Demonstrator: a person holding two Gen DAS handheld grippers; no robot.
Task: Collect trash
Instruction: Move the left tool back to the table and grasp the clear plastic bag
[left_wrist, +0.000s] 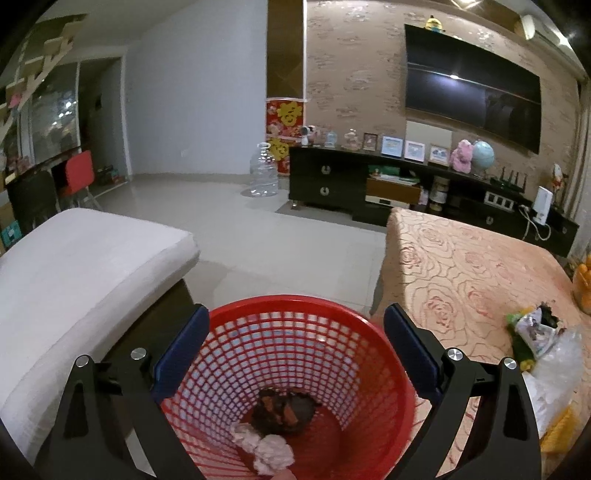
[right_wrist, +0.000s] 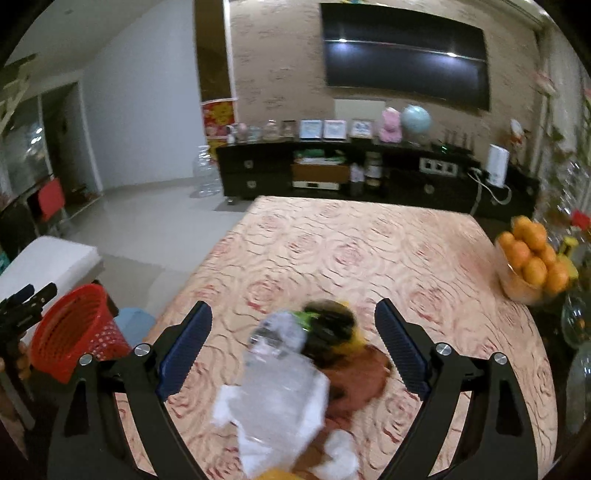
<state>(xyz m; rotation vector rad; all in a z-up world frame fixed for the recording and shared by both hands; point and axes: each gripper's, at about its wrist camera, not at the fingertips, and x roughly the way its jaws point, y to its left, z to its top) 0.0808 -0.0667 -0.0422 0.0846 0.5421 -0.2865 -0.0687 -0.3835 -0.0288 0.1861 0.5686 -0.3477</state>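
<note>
Cushion (left_wrist: 74, 273), white and bare, fills the left of the left wrist view, its corner just beside the red mesh wastebasket (left_wrist: 295, 354). The left gripper (left_wrist: 295, 332) has both blue-padded fingers pressed against the basket's outer rim, clamping it. Inside, at the bottom, lie a dark scrap with an orange piece (left_wrist: 284, 410) and crumpled pale tissue (left_wrist: 266, 446). Bare tiled floor (left_wrist: 251, 229) opens wide beyond the rim, up to an empty water jug (left_wrist: 263, 173) and the dark TV cabinet (left_wrist: 332, 181). A red wall poster (left_wrist: 285, 122) carries yellow characters too blurred to read.

In the right wrist view the basket stands at the left, off the near left corner of the table with the rose-patterned cloth (right_wrist: 362, 251). The right gripper (right_wrist: 293, 343) hangs with its jaws spread wide over the pile of trash (right_wrist: 295, 369) near the table's front edge: clear plastic, white paper, a green-and-black wrapper and a brown piece, all motion-blurred, any print illegible. The pads touch nothing. Most of the cloth behind is clear; a glass bowl of oranges (right_wrist: 528, 258) sits at the right edge.
</note>
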